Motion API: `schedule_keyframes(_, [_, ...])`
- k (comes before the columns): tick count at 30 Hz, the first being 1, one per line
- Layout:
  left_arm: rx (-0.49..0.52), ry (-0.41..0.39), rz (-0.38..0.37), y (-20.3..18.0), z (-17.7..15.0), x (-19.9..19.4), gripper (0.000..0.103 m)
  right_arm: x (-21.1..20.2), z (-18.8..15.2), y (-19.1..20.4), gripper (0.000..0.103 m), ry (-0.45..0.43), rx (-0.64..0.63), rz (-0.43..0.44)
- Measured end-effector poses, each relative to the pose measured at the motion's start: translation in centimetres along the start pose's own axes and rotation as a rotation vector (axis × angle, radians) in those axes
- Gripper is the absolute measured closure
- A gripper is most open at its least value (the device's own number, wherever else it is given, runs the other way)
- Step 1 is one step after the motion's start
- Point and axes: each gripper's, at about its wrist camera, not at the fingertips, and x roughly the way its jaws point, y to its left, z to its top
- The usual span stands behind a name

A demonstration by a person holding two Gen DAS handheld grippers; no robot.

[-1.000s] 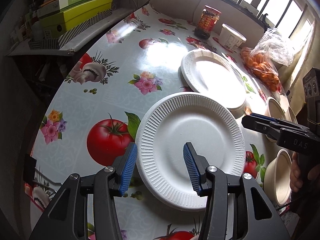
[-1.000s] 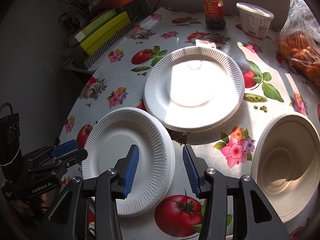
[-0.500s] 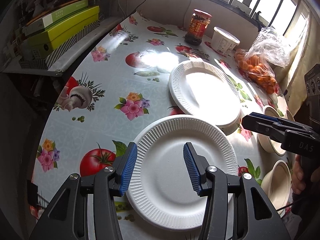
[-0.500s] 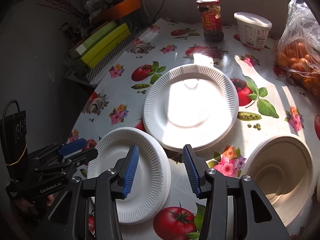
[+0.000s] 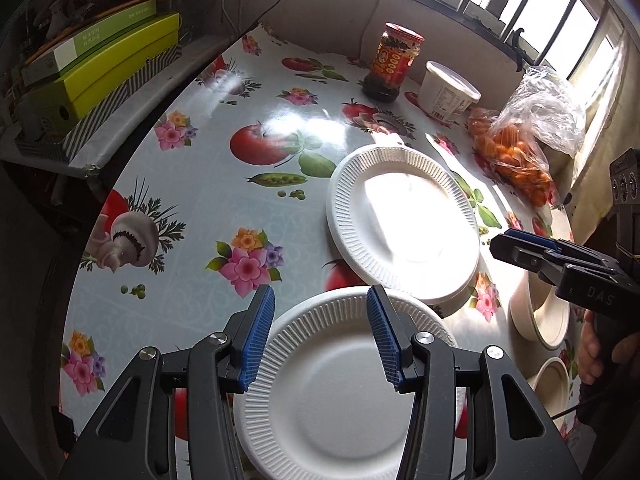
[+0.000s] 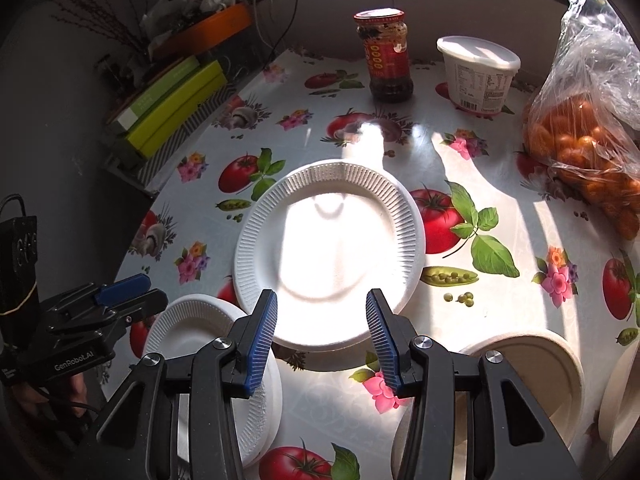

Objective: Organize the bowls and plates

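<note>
Both cameras have drawn back and upward over the last second: the near plate (image 5: 332,392), which filled the middle of the left wrist view, now sits low in the frame, and the jar (image 5: 394,62) and tub (image 5: 448,94) have come fully into sight at the top. Reads as a retreat to survey, not a grasp (my judgement).

Left tongs (image 5: 320,340): spread, nothing between them, hanging above the near plate's far rim. Right tongs (image 6: 322,338): spread, empty, above the near edge of the far plate (image 6: 328,252).

Plates unstacked. The far plate lies centre frame in both views, its edge close to or just over the near plate's; I cannot tell whether they touch. Two bowls (image 6: 536,364) at lower right of the right wrist view.

Materials: plates white, matte, foam-like, with fluted rims; bowls beige, smooth, pulpy. Surface (image 5: 208,208) covered in glossy printed oilcloth (strong glare). Bag of oranges (image 6: 588,152) at right, crinkled clear plastic.
</note>
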Motion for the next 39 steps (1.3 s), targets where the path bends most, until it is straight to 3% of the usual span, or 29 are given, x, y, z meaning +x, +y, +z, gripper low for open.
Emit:
schedule_keyframes(16, [-0.047, 0.059, -0.018, 0.8, 4.5, 4.5, 0.054, 3.0, 3.9, -4.3, 0.057, 0.036, 0.04, -0.108])
schedule_keyframes(29, [-0.074, 0.125, -0.06, 0.8, 4.9, 6.9, 0.054, 4.9, 3.9, -5.8, 0.057, 0.082, 0.078, -0.077])
schedule_keyframes(35, [-0.08, 0.134, -0.072, 0.7, 4.9, 7.1, 0.054, 5.4, 3.8, -5.9, 0.065, 0.095, 0.082, -0.072])
schedule_keyframes(39, [-0.075, 0.147, -0.057, 0.7, 4.9, 7.5, 0.064, 5.6, 3.9, -6.0, 0.074, 0.101, 0.084, -0.06])
